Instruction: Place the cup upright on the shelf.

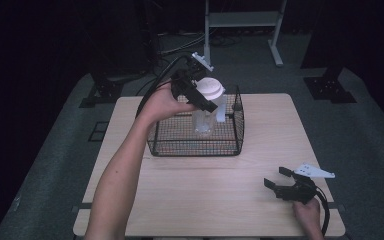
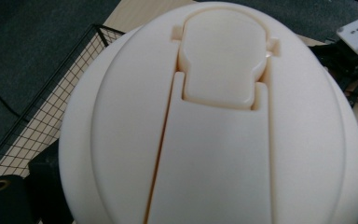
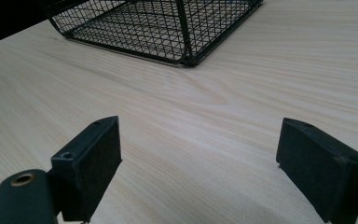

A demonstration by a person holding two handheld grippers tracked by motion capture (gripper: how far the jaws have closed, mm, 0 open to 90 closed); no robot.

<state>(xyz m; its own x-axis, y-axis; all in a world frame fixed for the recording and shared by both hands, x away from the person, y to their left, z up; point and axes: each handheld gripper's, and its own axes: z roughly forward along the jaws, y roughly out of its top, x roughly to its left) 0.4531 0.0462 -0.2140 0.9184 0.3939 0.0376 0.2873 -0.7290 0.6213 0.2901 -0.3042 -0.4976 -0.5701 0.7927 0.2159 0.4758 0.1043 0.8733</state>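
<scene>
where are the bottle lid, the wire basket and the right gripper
bottle lid [image 1: 211,88], high view, top of the white cap
wire basket [image 1: 195,148], high view, near front wall
right gripper [image 1: 276,177], high view, gap between its open jaws

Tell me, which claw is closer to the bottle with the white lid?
The left claw. It grips the bottle just under its lid, above the wire basket. The right claw rests open by the table's near right corner.

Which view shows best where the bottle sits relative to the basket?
The high view: the clear bottle stands inside the wire basket, gripped at its white lid by the left gripper. Left gripper view shows the lid close up; right gripper view, a basket corner.
</scene>
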